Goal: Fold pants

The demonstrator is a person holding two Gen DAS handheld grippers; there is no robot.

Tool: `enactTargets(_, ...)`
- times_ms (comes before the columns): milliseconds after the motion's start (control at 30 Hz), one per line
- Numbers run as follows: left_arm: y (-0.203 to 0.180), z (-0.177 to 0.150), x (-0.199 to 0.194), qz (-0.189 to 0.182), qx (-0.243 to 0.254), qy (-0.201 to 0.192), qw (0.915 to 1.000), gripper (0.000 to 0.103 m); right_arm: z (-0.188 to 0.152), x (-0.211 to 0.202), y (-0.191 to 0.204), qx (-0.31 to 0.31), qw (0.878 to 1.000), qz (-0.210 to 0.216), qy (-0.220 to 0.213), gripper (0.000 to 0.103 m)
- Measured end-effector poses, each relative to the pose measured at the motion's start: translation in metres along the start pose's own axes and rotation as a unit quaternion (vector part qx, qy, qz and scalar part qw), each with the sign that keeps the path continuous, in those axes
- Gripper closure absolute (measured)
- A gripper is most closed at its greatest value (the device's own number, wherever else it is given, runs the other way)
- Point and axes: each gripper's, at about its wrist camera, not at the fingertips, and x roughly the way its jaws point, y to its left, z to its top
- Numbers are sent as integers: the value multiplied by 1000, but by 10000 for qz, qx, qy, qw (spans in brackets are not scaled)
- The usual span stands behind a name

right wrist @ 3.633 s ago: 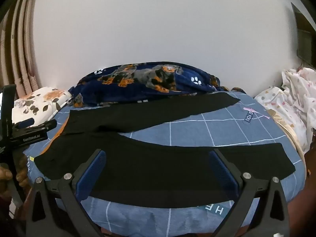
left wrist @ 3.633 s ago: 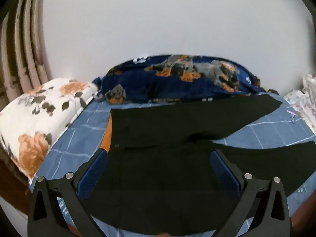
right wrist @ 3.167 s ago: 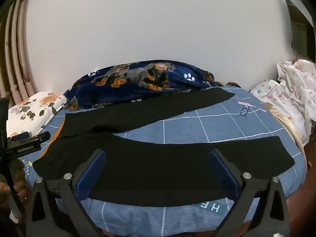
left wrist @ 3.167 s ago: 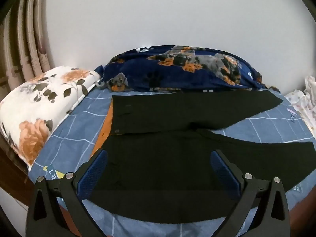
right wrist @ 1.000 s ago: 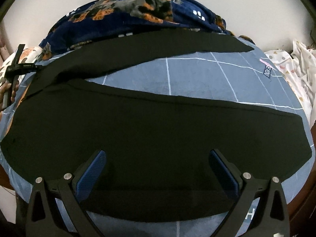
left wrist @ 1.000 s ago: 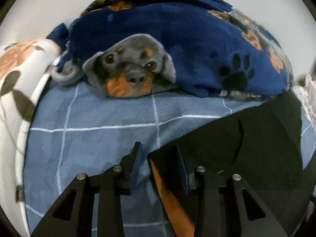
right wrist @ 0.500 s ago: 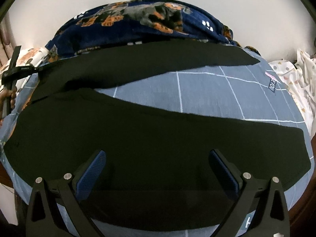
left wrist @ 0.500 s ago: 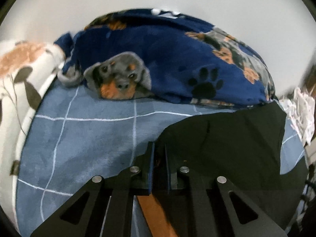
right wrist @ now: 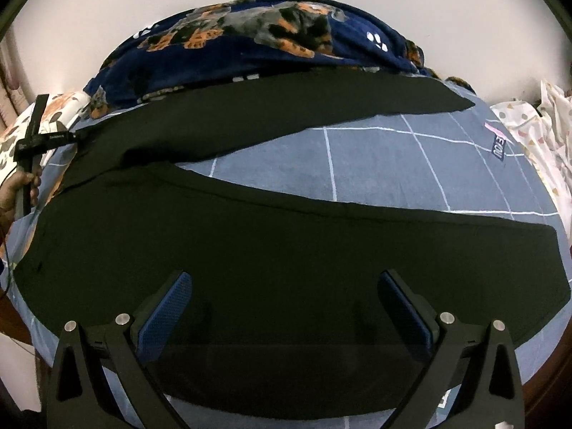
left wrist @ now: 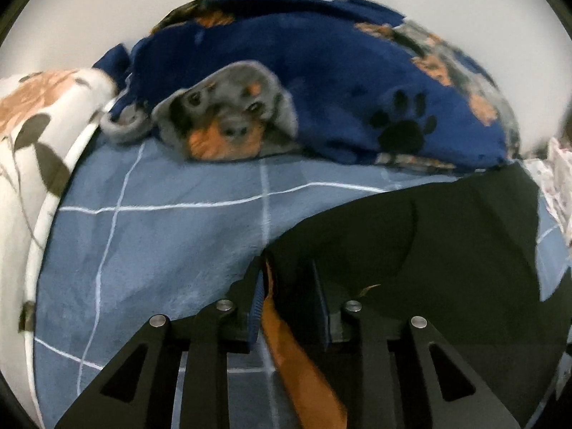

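Bed: a bed covered in a blue sheet with a white grid (right wrist: 386,157) carried everything.
Pants: long black fabric pants (right wrist: 286,250) lay flat across the bed, waist toward the left edge, both legs running toward the right edge; the near leg lay along the near edge, the far leg angled toward the far edge, with a wedge of bare sheet between them.
Waist detail: an orange inner lining (left wrist: 304,368) showed at the waist corner in the left wrist view.
Left hand-held gripper: the black left hand-held gripper (left wrist: 287,296) sat at the far left corner of the pants, its blue-padded jaws narrow and opening; the black waist edge and the orange lining lay between them, and the pads were not pressing on the cloth.
Left hand: a hand (right wrist: 18,193) held that tool's handle at the left edge of the bed.
Right hand-held gripper: the right hand-held gripper (right wrist: 284,304) hovered over the near leg with jaws spread wide, gripping nothing.
Far edge: a navy fleece blanket printed with dogs and paw marks (left wrist: 339,82) lay bunched there.
Far left corner: a white pillow with orange flowers (left wrist: 32,125).
Right edge: white dotted bedding (right wrist: 536,132).
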Motion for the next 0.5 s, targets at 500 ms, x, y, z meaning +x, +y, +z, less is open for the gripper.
enactTargets(500, -79, -54, -150, -661, 259, -1701, 9829, 94, 77, 22, -4, 1306, 9491, 2849, 301, 2)
